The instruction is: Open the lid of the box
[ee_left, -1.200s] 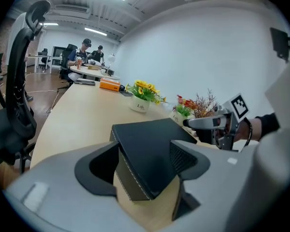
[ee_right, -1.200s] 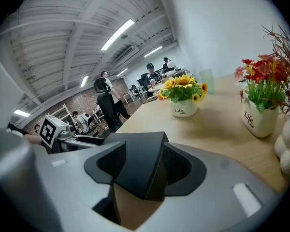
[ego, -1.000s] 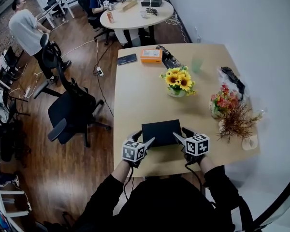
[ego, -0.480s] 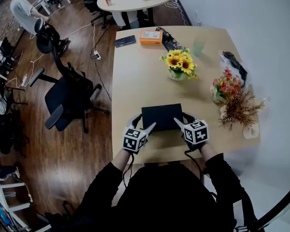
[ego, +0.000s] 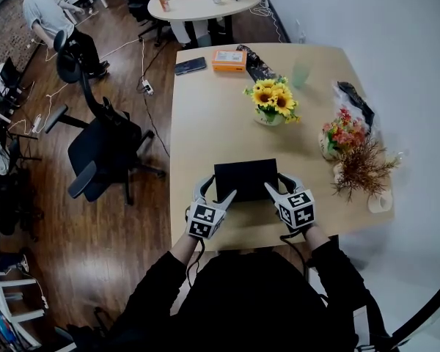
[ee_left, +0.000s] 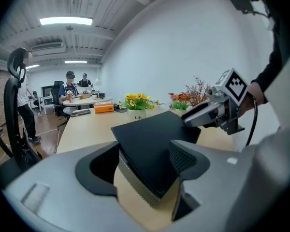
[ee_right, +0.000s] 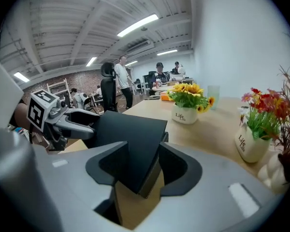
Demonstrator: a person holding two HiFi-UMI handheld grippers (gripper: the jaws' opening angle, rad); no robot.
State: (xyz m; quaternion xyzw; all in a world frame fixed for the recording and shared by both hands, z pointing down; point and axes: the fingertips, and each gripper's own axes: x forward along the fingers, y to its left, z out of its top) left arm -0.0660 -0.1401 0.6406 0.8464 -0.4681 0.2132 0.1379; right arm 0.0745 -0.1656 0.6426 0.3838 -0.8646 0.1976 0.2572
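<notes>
Two tools grip the black box [ego: 246, 178], which lies flat near the front edge of the surface [ego: 205, 123]. The left tool [ego: 216, 191] clamps its near left corner and the right tool [ego: 280, 184] its near right corner, pads pressed against lid [ee_left: 150, 149] and side.

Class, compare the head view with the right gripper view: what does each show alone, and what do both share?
Only the head view: the wearer's black sleeves. Only the right gripper view: ceiling light strips and a brick wall. Both: the black box, the sunflowers and the left gripper at the box's corner.
</notes>
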